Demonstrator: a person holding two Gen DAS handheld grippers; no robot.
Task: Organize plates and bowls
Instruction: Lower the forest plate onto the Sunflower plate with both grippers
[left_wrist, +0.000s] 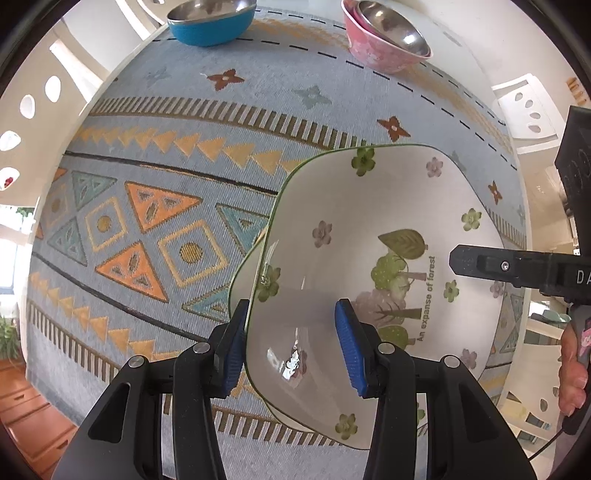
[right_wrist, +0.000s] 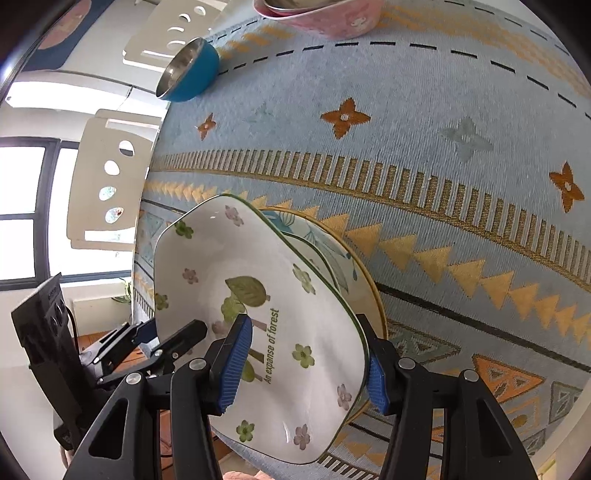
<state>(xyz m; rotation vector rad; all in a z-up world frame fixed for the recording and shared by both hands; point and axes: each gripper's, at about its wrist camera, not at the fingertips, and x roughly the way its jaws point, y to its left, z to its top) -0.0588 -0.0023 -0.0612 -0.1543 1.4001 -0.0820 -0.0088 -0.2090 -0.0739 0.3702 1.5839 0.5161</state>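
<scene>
A white square plate with green rim, flowers and "An expanse of forest" (left_wrist: 369, 229) lies on other plates on the patterned tablecloth. My left gripper (left_wrist: 293, 347) is open, one blue pad outside the plate's left rim, the other over its inside. My right gripper (right_wrist: 304, 363) is open and straddles the same plate (right_wrist: 258, 258) at its near right rim. Under it a blue-leaf plate (right_wrist: 321, 236) and a yellow-rimmed plate (right_wrist: 373, 291) show. A blue steel-lined bowl (left_wrist: 210, 26) and nested pink bowls (left_wrist: 384, 40) stand at the far edge.
The blue-grey tablecloth (left_wrist: 166, 147) with triangles and stars covers the table. White chairs (right_wrist: 107, 184) stand around it. The right gripper and the hand holding it show at the right in the left wrist view (left_wrist: 517, 266). The left gripper shows in the right wrist view (right_wrist: 147, 343).
</scene>
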